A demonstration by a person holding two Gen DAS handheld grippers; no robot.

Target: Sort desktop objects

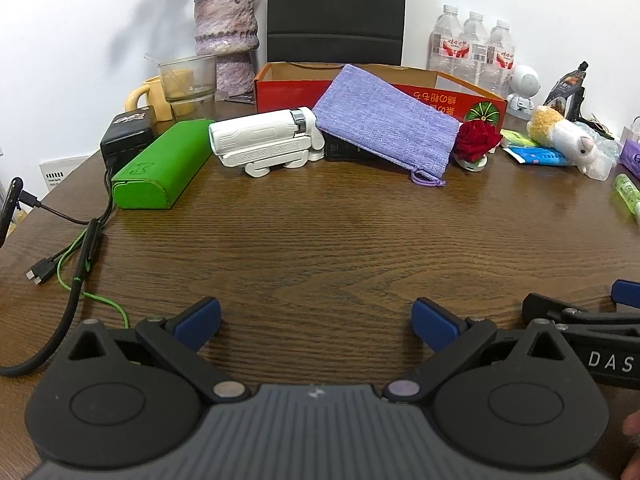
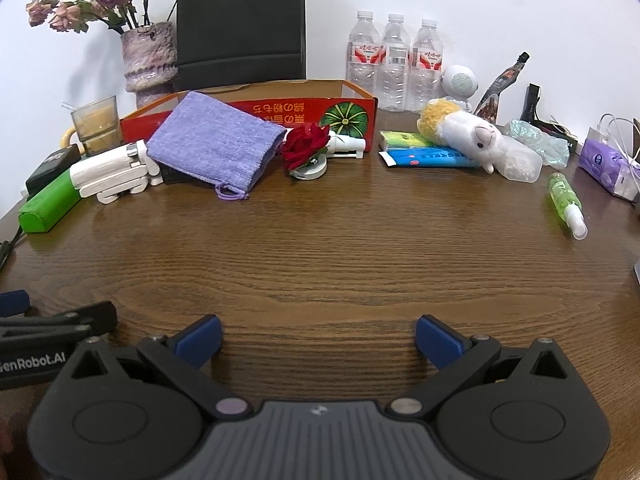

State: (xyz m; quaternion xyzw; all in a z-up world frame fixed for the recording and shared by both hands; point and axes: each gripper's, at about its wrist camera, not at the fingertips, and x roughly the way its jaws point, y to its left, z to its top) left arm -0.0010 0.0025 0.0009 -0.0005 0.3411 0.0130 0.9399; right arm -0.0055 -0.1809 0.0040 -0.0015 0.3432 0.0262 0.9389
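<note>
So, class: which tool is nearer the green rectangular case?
Left. The left tool hovers open just right of the green rectangular case; the right tool sits farther right.

Ahead of the jaws, a green case is gleaming beside a lilac woven pouch; a red rose is glowing on wood-grained brown table.

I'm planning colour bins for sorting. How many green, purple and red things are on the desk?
Green: 3 (case, spray bottle, tissue pack)
Purple: 3 (pouch, vase, tissue box)
Red: 2 (rose, box)
Total: 8
</note>
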